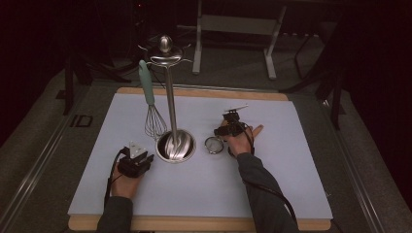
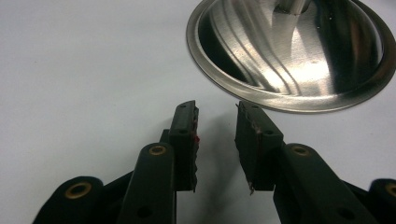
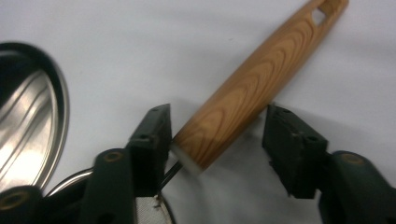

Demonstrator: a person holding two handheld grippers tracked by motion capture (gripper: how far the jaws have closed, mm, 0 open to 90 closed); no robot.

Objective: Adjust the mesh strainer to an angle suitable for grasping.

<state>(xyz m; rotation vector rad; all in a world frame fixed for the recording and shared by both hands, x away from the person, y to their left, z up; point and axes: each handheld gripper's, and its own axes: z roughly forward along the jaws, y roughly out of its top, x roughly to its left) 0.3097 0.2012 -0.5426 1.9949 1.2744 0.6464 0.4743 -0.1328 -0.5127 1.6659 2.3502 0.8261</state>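
Left gripper [image 2: 215,140]: jaws narrowly parted, empty, at 7 o'clock of stand base [image 2: 289,56]. Right gripper [image 3: 217,144]: jaws spread wide astride strainer's wooden handle [image 3: 261,79].

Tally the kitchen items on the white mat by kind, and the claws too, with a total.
Whisk, teal handle, hanging on the stand: 1
Steel utensil stand with round base: 1
Small strainer with wooden handle, on the white mat: 1
Claws: 2 (left claw, right claw)
Total: 5
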